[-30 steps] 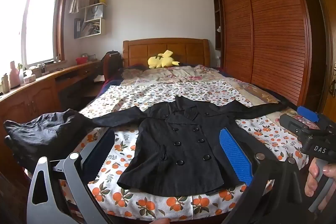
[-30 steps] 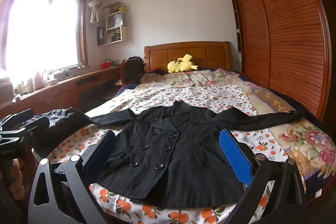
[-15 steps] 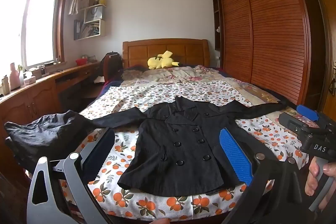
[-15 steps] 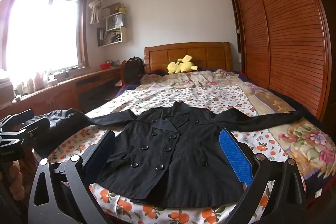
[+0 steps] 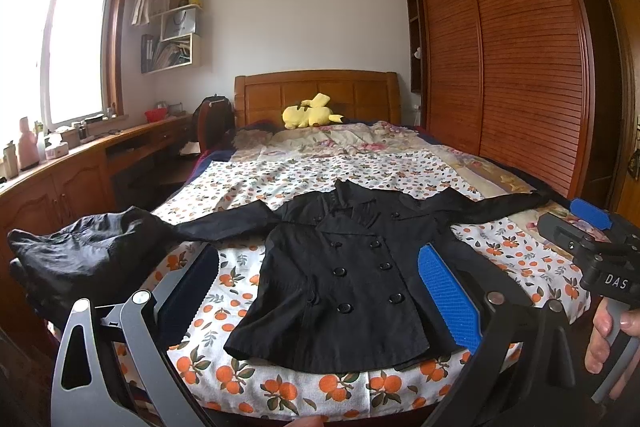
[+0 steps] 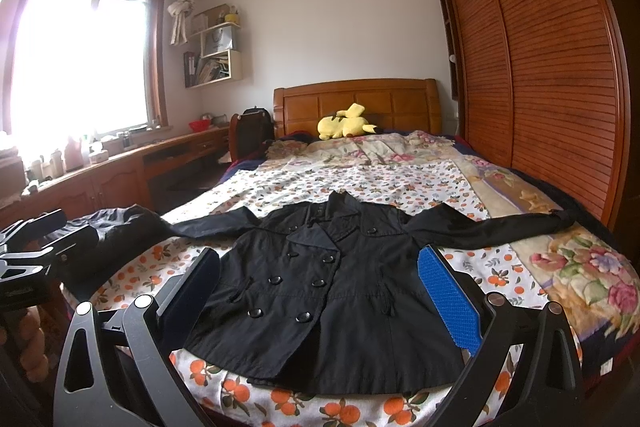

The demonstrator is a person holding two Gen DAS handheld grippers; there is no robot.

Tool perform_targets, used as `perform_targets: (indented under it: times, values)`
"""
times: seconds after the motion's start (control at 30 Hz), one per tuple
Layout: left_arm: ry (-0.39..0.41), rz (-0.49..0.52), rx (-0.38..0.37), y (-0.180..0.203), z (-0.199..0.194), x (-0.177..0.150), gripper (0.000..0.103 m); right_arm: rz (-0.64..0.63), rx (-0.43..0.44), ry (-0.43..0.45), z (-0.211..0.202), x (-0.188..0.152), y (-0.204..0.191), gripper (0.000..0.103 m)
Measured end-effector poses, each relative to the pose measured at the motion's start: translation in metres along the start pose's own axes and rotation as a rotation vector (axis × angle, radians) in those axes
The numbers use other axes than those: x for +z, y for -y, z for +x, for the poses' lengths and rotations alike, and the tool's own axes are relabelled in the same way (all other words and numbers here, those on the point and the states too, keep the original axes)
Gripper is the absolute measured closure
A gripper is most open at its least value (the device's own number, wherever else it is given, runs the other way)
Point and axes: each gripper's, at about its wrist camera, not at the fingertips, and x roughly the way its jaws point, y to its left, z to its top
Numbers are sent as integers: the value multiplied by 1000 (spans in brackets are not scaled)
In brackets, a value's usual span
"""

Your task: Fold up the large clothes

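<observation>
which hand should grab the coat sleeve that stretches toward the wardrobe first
Probably the right gripper: the black double-breasted coat has that sleeve lying on its side of the bed, and its fingers stand open and empty. The left gripper sits nearer the opposite sleeve.

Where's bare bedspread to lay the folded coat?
Free: the bedspread between the black coat collar and the yellow plush toy. Crowded: the foot end, coat sleeves spread both ways, dark clothes heap at left.

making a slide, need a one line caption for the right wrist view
Black coat spread flat, sleeves out, on a flowered bed, framed by the open right gripper.
</observation>
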Motion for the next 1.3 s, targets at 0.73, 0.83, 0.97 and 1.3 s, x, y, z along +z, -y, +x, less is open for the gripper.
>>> perform_targets:
  times: [0.73,0.83,0.97,1.3]
  values:
    - [14,8,-3,2,1,1,2,-1,2,1,0,1,2,7]
    - [14,8,-3,2,1,1,2,-2,2,0,-1,1,2,7]
    - [15,10,-4,3,-1,2,2,-2,1,2,-1,1,2,7]
    - [15,13,-2,5,-3,2,2,-3,1,3,-1,1,2,7]
